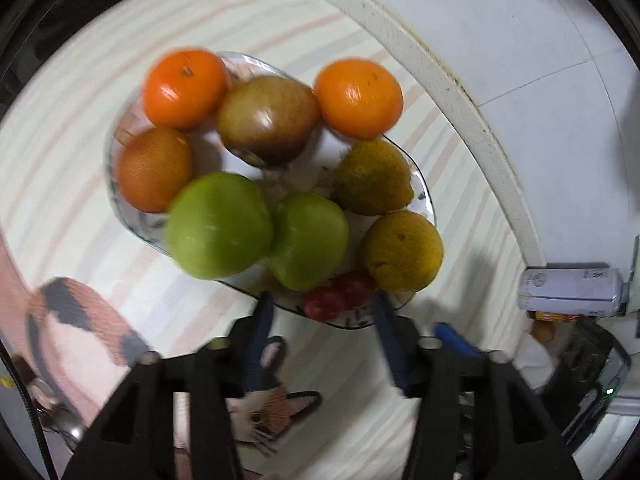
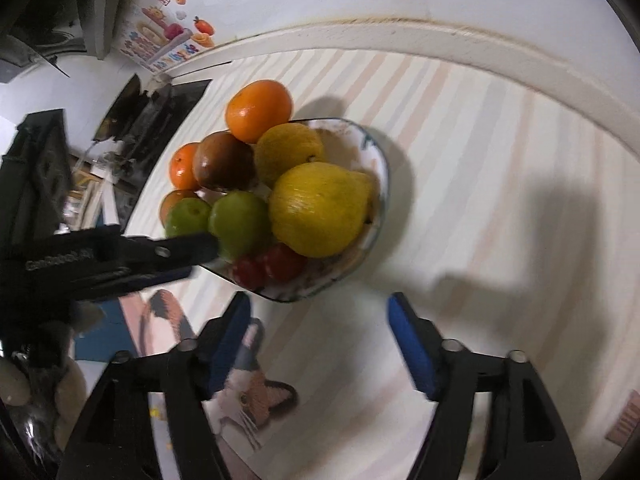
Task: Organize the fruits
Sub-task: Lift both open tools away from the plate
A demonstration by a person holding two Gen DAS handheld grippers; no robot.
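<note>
Fruit count on the glass plate (image 1: 425,194): two oranges (image 1: 185,87), two green apples (image 1: 218,226), two yellow citrus (image 1: 403,251), one brownish-red apple (image 1: 269,119), one brown-orange fruit (image 1: 155,168), two small red fruits (image 1: 338,294) at the near rim. Left gripper (image 1: 322,322) was open, empty, at the plate's lower edge. Right gripper (image 2: 320,338) was open wide, empty, lower centre, short of the plate. Surface: striped cloth (image 2: 480,160) with cat print (image 2: 256,400). White tiled wall (image 1: 500,20) behind; a can (image 1: 572,292) at right.
</note>
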